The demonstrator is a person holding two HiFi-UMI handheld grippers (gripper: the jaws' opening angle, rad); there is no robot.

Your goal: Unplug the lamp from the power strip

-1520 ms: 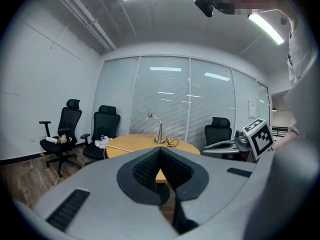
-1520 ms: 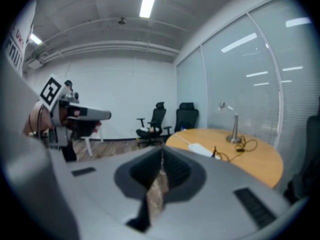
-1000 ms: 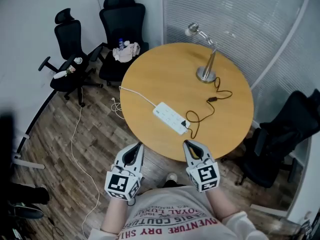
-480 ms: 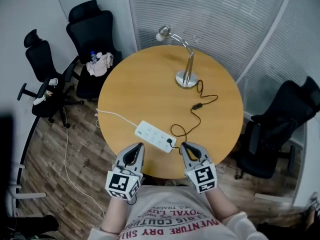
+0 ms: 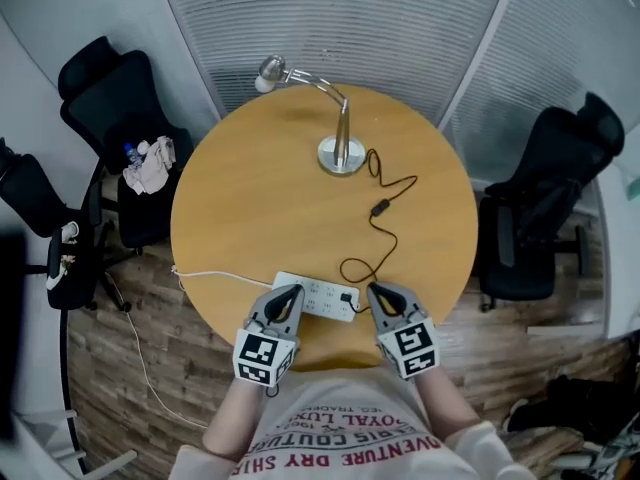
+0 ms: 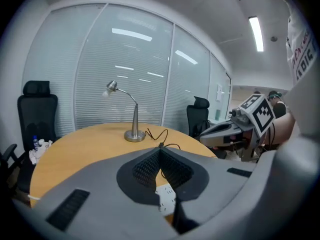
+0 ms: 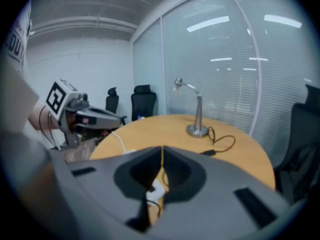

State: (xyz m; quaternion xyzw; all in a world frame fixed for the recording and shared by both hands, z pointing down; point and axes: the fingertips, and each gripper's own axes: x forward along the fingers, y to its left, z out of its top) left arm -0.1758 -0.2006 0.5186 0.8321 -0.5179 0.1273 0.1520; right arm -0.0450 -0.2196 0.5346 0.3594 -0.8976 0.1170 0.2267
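Both grippers are held low before the person's chest, level with each other, jaws pointing forward over the near edge of the round table (image 5: 250,208). The left gripper (image 5: 289,295) sits over the left part of the white power strip (image 5: 316,297); the right gripper (image 5: 374,291) sits just beside its right end, near the lamp's black plug (image 5: 349,299), which is seated in the strip. Each gripper's own view shows its jaws closed tip to tip, with nothing between them and the strip below. Only the head view shows the whole black cord (image 5: 388,181) winding from the desk lamp (image 5: 342,143) at the far side; whether either gripper touches the strip it does not settle.
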